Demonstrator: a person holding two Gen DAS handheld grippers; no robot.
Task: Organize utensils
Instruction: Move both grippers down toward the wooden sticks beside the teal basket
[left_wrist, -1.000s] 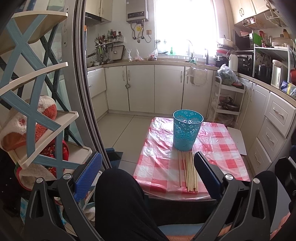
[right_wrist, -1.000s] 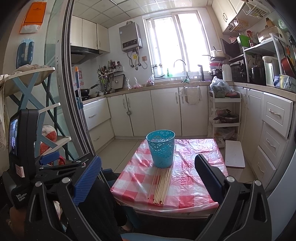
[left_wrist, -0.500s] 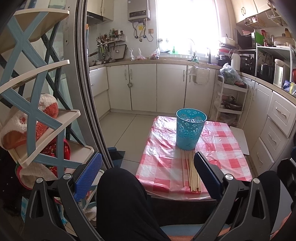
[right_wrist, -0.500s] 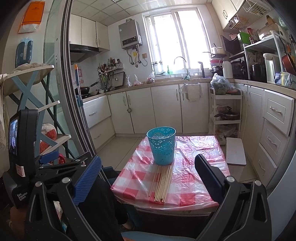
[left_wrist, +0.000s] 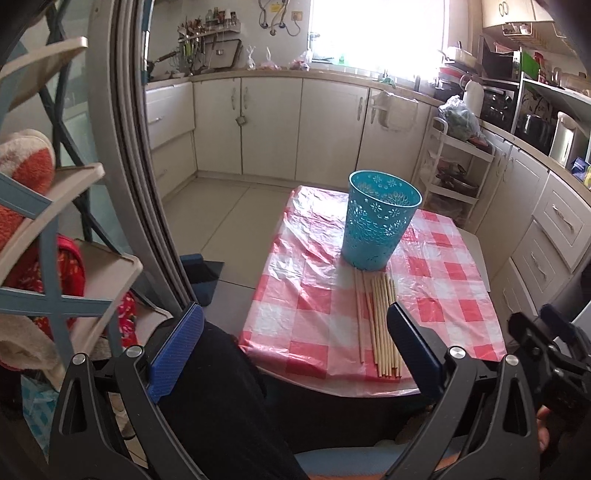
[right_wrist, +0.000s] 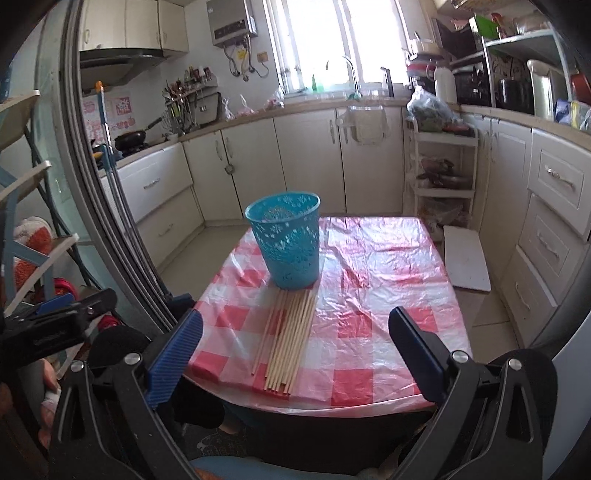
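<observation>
Blue-padded and spread wide, the left gripper (left_wrist: 293, 343) and right gripper (right_wrist: 293, 349) have both closed in on a small kitchen table (right_wrist: 388, 332) over the past second, each holding nothing; the checked tablecloth now fills far more of both views, suggesting the approach is under way and the first pick-up is near. A row of wooden chopsticks (right_wrist: 288, 336) lies flat and side by side on the cloth, its far ends touching the foot of a teal lattice basket (right_wrist: 288, 240) that stands upright at 12 o'clock from them. No sticks can be seen in the basket, so the sorting looks unstarted. From the left wrist the chopsticks (left_wrist: 376, 325) sit at about 1 o'clock, with the right-hand pad overlapping their near ends, the basket (left_wrist: 378, 221) beyond.
</observation>
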